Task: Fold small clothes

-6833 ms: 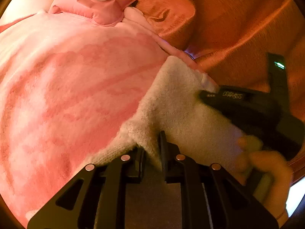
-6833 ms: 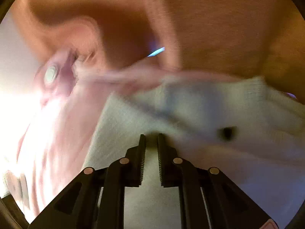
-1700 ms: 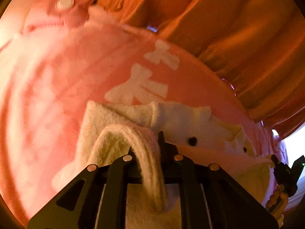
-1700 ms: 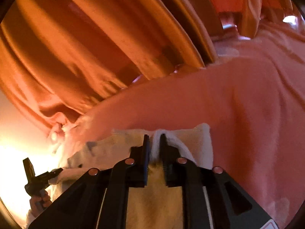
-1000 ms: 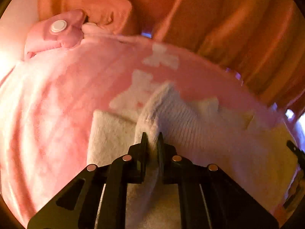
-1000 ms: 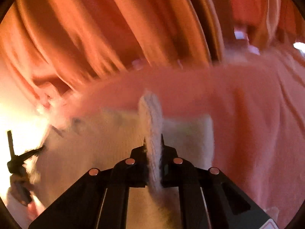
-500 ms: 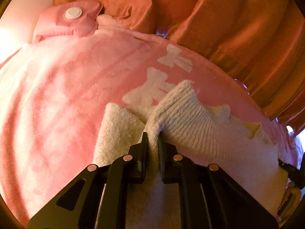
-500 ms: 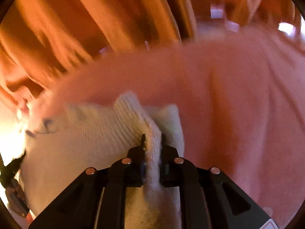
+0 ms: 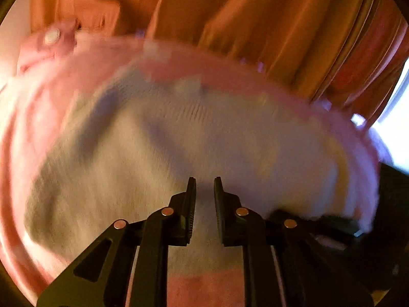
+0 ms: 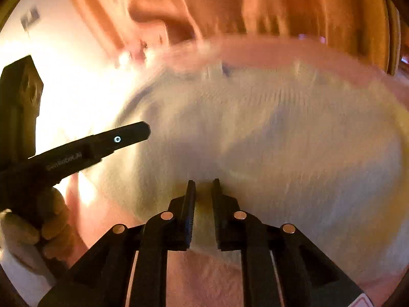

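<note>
On the pink blanket [image 9: 76, 61] lies the sweater [image 9: 204, 140], a cream knit spread wide across the middle of both wrist views. Both pictures are smeared with blur, so its folds and edges cannot be read closely. In the left view it runs from about 8 o'clock over to 3 o'clock, with blanket showing all round it. A strip of blanket also shows at 6 o'clock, under the gripper.

The left gripper [image 9: 204, 181] points down at the near edge of the sweater. Its jaws have just been opening and now stand a narrow gap apart. No cloth is caught between them; the knit only shows through the gap from below.

The right gripper [image 10: 204, 183] also points down at the sweater's near edge. Its jaws are drawn together as far as they go. No fold rises between them, though the blur hides the very tips.

At 9 o'clock in the right view the left gripper's black body reaches in over the sweater's left end. A hand [image 10: 48, 220] is wrapped around its grip at 8 o'clock.

An orange curtain [image 9: 255, 25] hangs in folds behind the blanket, from 11 to 2 o'clock. At 10 o'clock in the left view a pink pouch [image 9: 38, 51] with a white button [image 9: 52, 35] sits at the blanket's far edge.
</note>
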